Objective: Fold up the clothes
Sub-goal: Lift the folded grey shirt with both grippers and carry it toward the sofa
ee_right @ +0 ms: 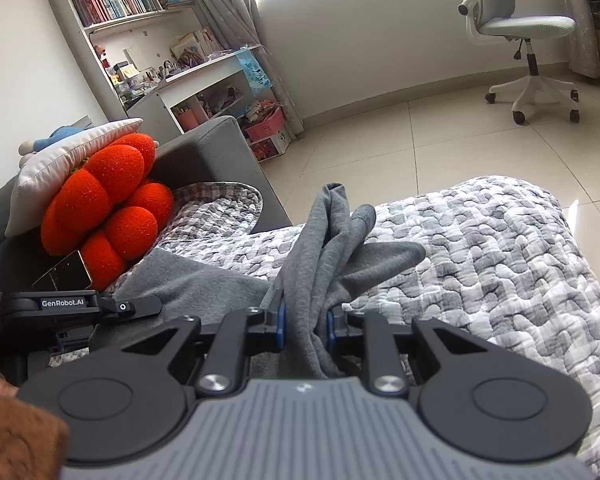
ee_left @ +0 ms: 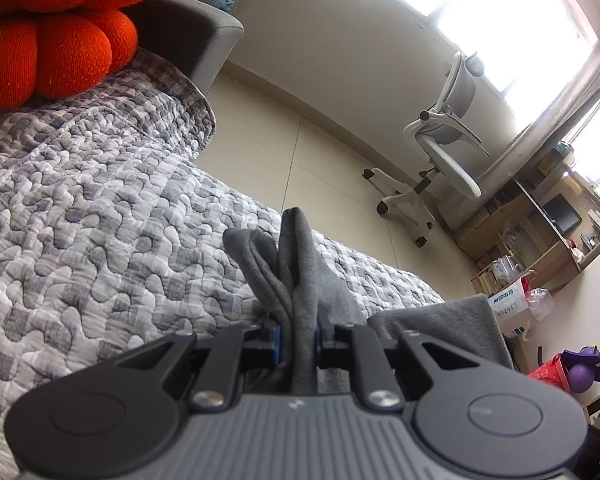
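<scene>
With both claws, left (ee_left: pixel 300 340) and right (ee_right: pixel 306 330), pinched tight on bunched edges of the grey garment (ee_right: pixel 332 248) trailing ahead onto the quilt (ee_right: pixel 480 260), we keep tension even between them.

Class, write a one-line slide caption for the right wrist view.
Right gripper shut on bunched grey garment above the quilted cover, orange cushion at left.

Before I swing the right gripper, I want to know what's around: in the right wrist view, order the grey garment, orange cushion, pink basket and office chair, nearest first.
1. Grey garment, clamped in the right gripper jaws.
2. Orange cushion, left, on the sofa.
3. Pink basket, beyond the sofa, by the shelves.
4. Office chair, far right, near the window.
</scene>
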Action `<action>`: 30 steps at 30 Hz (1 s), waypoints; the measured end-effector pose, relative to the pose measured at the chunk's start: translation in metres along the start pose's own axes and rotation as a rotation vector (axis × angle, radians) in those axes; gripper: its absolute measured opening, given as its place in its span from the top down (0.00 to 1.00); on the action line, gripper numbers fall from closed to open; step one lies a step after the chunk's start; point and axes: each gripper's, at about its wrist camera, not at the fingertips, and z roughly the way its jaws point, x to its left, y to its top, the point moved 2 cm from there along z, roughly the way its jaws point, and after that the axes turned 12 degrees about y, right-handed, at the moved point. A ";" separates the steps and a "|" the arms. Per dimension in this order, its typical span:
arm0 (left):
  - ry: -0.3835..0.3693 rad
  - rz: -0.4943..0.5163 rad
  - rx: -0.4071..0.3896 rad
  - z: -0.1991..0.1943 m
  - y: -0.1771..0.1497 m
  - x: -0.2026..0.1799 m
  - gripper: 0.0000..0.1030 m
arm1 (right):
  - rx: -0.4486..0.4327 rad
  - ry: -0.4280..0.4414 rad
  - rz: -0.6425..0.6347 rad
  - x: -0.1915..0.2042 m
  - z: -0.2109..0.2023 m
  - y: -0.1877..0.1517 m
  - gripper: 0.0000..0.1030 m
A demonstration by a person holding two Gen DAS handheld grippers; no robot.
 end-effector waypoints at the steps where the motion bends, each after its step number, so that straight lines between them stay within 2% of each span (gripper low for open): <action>1: -0.001 -0.001 -0.002 -0.002 0.001 0.000 0.86 | -0.001 0.001 -0.002 0.001 0.000 0.000 0.78; 14: -0.003 -0.025 -0.024 -0.027 -0.001 0.008 0.86 | -0.008 0.011 -0.045 0.022 -0.006 -0.006 0.78; 30: -0.021 -0.033 -0.060 -0.058 -0.005 0.014 0.86 | -0.052 0.034 -0.021 0.036 -0.031 -0.004 0.78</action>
